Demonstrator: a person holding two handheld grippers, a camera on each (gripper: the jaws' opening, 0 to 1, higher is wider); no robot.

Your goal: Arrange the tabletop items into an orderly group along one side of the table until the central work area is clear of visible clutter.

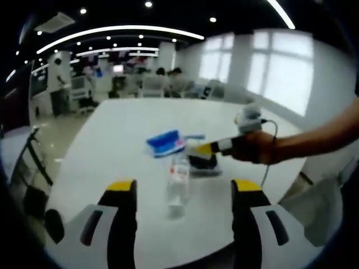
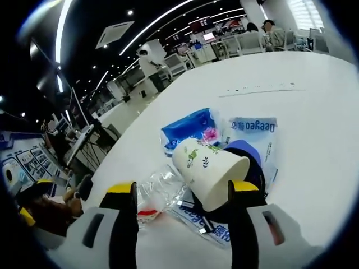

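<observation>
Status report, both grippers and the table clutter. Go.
Left hand-held gripper open, hovering short of the plastic bottle. Right hand-held gripper open, jaws flanking the tipped paper cup. Blue packet and bottle clustered mid-table.

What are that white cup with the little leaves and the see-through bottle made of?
The cup looks like matte paper: opaque white, with printed green leaves and a thin wall. The bottle looks like thin clear plastic: the table shows through it, and its surface is glossy and crinkled.

Left gripper (image 1: 184, 197): two black jaws, yellow tips, pale grey housings with dark slots. Right gripper (image 2: 183, 197): same build; seen from the left gripper view, black-and-white handle, yellow tip, thin dark cable. Bare forearm (image 1: 320, 140).
</observation>
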